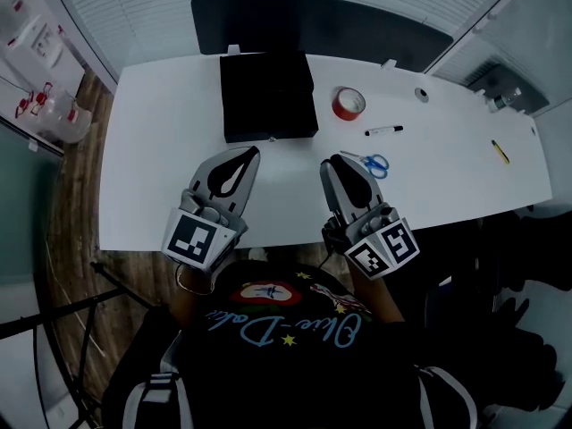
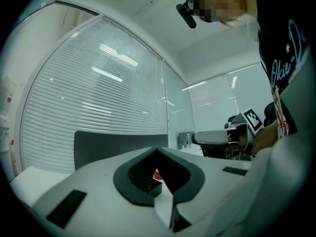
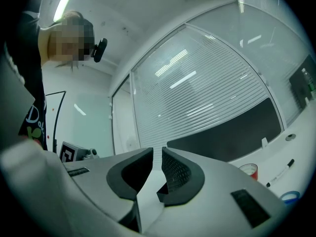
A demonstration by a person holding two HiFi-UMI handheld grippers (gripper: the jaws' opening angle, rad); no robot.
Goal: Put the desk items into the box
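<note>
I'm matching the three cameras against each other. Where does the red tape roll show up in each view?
Head view: the red tape roll sits on the white desk, right of the black box.
Left gripper view: only a red sliver of it shows, low centre.
Right gripper view: it is at lower right.
Shared landmark: the dark panel behind the desk.

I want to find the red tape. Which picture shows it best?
The head view: the whole red tape lies on the white table, seen from above. The right gripper view shows it small and partly hidden; the left gripper view shows only a tiny red sliver.
</note>
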